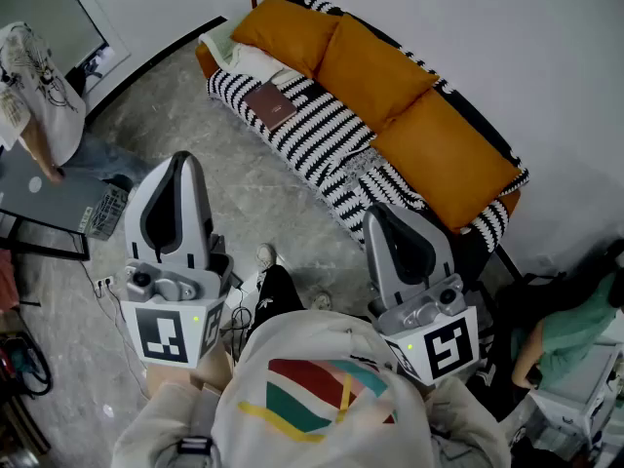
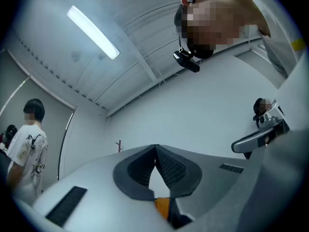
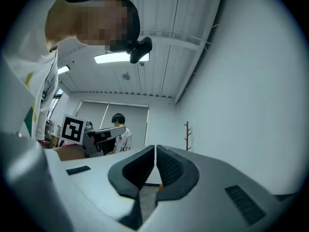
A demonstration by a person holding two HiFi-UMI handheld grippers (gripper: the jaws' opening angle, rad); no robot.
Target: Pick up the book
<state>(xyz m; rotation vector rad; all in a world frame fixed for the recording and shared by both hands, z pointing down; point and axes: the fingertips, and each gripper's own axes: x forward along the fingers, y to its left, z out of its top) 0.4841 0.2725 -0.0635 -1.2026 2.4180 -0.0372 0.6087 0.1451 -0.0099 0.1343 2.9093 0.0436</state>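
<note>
A brown book (image 1: 270, 104) lies flat on the black-and-white striped blanket (image 1: 322, 139) that covers the sofa seat, near its far left end in the head view. Both grippers are held close to my chest, well short of the sofa, and tilt upward. My left gripper (image 1: 182, 157) has its jaws together with nothing between them; in the left gripper view the left gripper (image 2: 155, 148) points at a bare wall. My right gripper (image 1: 376, 214) is also shut and empty, and in its own view the right gripper (image 3: 155, 148) faces the room. Neither gripper view shows the book.
Three orange cushions (image 1: 375, 71) line the sofa back against the white wall. A person in a white T-shirt (image 1: 34, 86) stands at the left by a grey desk (image 1: 54, 203). Another person in green (image 1: 575, 325) sits at the right. A coat stand (image 3: 186, 135) is by the wall.
</note>
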